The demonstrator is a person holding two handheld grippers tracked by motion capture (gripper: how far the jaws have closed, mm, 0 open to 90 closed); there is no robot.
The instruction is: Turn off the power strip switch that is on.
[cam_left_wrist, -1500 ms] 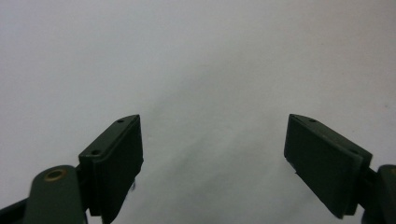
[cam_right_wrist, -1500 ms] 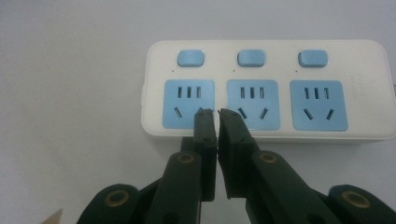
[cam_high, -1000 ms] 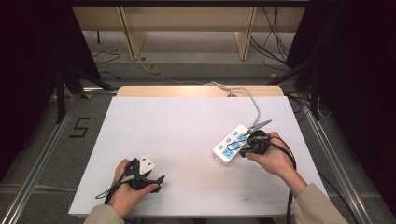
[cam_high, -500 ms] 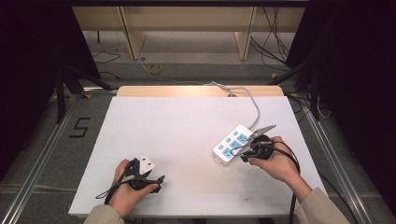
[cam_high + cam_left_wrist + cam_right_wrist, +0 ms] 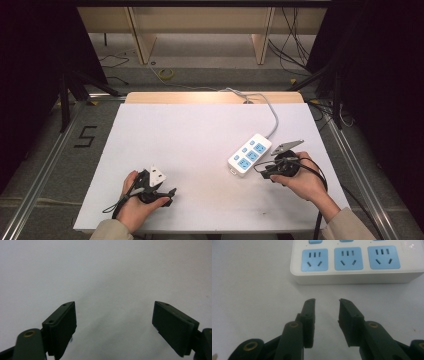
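The power strip [image 5: 250, 155] lies right of centre on the tabletop [image 5: 190, 135]. The right claw [image 5: 263, 172], just beside it, has been opening and holds nothing. The left claw [image 5: 167, 194], lower left, gapes wide, empty.

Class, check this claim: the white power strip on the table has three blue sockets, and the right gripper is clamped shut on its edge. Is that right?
Not quite. The right gripper is not clamped on the power strip: the right gripper view shows its jaws apart, just short of the strip's edge, with nothing between them. They have just been opening. The three blue sockets are correct.
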